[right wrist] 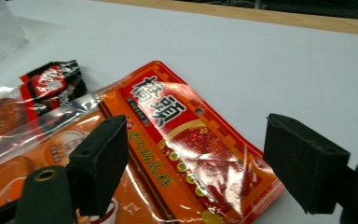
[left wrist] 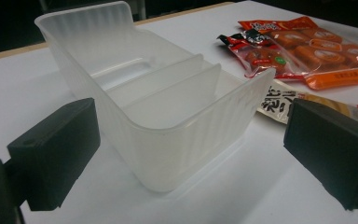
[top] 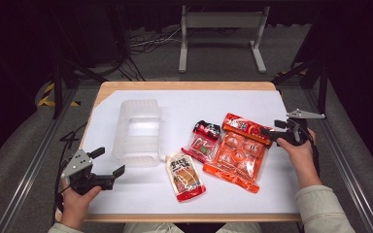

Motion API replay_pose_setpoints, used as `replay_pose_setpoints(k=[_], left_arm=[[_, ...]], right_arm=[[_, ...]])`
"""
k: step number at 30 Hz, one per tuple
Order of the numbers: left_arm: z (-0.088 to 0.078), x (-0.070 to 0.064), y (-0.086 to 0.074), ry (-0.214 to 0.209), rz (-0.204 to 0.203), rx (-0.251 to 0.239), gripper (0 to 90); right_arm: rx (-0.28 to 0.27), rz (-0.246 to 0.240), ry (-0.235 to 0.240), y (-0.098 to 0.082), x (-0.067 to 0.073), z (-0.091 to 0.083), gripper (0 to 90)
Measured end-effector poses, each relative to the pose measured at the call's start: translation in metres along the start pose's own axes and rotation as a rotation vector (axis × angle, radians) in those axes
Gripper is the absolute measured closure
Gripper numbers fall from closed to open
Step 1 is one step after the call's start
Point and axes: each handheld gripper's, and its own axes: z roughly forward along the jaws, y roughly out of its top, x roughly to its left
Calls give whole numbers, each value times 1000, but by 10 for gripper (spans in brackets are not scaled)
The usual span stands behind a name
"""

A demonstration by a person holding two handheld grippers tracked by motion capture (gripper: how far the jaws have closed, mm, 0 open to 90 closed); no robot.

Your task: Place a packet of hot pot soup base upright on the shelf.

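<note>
Black jaw blocks of my right gripper (right wrist: 193, 163) stand wide apart, released, straddling the top corner of the large orange packet (right wrist: 186, 154), whose glossy film wrinkles and throws glare. From the high view that packet (top: 238, 150) lies flat on the white table (top: 184, 104), right of centre, its left edge overlapping a smaller clear packet with a black-and-red header (top: 205, 141). A squat pouch with an orange picture (top: 184, 175) lies just in front of them.

My left gripper (left wrist: 191, 158) is also released, holding nothing, its jaws either side of the near end wall of the translucent bin (left wrist: 168, 112). The bin (top: 138, 132) sits left of centre: frosted, ribbed plastic with rounded corners and thin dividers across it.

I judge the step in hand to be picking up the orange packet, probably for the bin. To do it well I'd lower the right jaws until one slides under the sealed header edge, then pinch the flat seam, not the puffy middle, because slick film slips. I'd lift slowly so the overlapped neighbour isn't dragged along.
</note>
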Motion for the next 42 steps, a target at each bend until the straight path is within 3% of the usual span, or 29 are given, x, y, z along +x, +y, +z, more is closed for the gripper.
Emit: replay_pose_setpoints(k=[8,18,24,29,30,35,39,42], left_arm=[[0,-1,-1,-4,6,8,42],[0,-1,-1,-7,1,10,42],[3,-2,-1,-12,4,20,43],[3,-3,-1,-9,17,28,44],[3,-3,-1,-10,18,30,44],[5,-4,-2,-12,20,37,44],[6,-5,-2,-15,23,41,44],[6,-4,-2,-13,25,45,44]], right_arm=[[14,13,-46,-5,-9,14,239],[52,97,-72,-13,-25,29,234],[99,108,-89,-16,-25,35,232],[97,140,-71,-16,-28,35,210],[107,155,-50,-17,-28,36,200],[136,142,-35,-19,-25,40,198],[105,162,-12,-17,-25,36,246],[57,197,67,-13,-22,26,262]])
